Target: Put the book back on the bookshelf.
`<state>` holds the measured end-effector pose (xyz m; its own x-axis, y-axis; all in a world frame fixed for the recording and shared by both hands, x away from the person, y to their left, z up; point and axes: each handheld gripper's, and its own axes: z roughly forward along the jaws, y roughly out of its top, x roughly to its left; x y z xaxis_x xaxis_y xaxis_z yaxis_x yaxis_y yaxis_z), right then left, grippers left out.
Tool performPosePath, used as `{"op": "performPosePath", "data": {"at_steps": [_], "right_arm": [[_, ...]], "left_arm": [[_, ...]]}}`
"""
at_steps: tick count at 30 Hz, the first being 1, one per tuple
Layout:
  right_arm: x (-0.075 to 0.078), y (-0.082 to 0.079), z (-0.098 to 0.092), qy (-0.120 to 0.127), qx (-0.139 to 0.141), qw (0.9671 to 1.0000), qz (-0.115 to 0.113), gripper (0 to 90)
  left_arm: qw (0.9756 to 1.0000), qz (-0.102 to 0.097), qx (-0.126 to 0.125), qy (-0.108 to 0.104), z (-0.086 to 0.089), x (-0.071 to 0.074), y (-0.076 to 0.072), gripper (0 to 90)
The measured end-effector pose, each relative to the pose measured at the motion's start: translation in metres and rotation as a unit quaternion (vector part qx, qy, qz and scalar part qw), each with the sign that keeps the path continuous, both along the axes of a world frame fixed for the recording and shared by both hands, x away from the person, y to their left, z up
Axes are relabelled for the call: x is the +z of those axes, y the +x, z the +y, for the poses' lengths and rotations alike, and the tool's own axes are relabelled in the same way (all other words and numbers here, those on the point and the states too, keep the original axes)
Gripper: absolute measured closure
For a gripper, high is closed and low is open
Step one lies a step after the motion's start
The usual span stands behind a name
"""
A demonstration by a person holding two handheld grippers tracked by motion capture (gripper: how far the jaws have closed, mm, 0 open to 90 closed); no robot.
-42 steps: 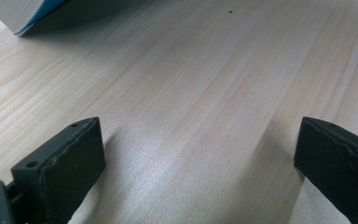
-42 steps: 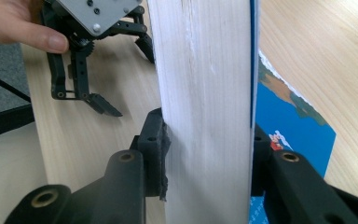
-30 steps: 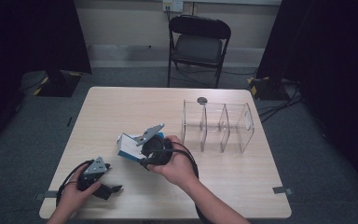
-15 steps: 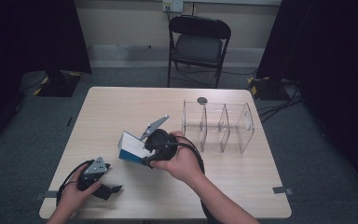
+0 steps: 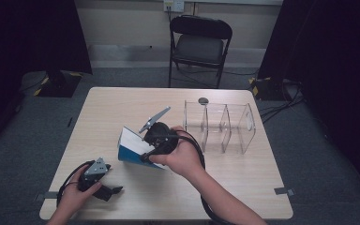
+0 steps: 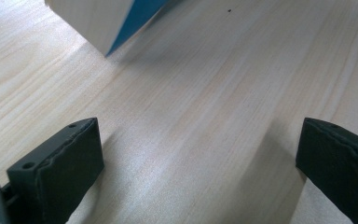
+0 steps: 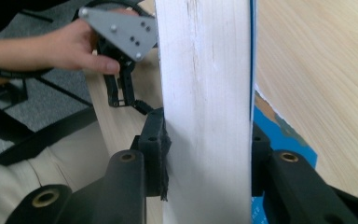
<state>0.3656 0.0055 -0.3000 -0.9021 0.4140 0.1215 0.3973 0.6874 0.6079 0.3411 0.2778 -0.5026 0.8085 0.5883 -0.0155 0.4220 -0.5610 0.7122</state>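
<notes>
A flat white-and-blue cardboard box [image 5: 132,149] is held clamped in the right hand-held gripper [image 5: 151,149], above the middle of the pale wooden table [image 5: 122,103]. In the high view the box is seen tilted, its long axis slanting from upper left to lower right, with the white face turned up and the blue edge running along the lower side. One low corner lies close to the table; whether it touches cannot be told. In the right gripper view the white face of the box [image 7: 205,107] stands upright between the two black jaws, which press on its opposite sides, and a blue face is seen beyond it at the right.

The left hand-held gripper [image 5: 115,190] is rested near the front left corner of the table, well apart from the box, with its jaws pointing right. In the left gripper view its jaws are spread wide with nothing between them, and a corner of the box [image 6: 107,23] is seen beyond them at the top.

A clear acrylic organiser with upright dividers [image 5: 222,124] is stood on the right half of the table, and a small dark round disc [image 5: 203,101] lies just behind it. Beyond the far edge a black folding chair [image 5: 199,44] is placed on grey carpet, and dark curtains are hung at both sides of the room.
</notes>
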Motion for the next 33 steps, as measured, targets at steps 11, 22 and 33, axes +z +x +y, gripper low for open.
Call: {"op": "performPosePath", "data": {"at_steps": [11, 22, 33], "right_arm": [[0.004, 0.008, 0.011, -0.006, -0.003, 1.0, 0.004, 61.8], [0.017, 0.006, 0.005, -0.005, -0.008, 0.9993, 0.036, 61.3], [0.02, 0.019, 0.013, 0.011, 0.005, 0.9999, -0.01, 59.3]], "left_arm": [[1.0, -0.004, 0.0, -0.002, 0.0, -0.001, -0.001, 0.0], [1.0, 0.001, -0.001, 0.001, 0.0, 0.0, 0.0, 0.0], [1.0, -0.002, 0.001, -0.003, 0.0, -0.001, -0.001, 0.0]]}}
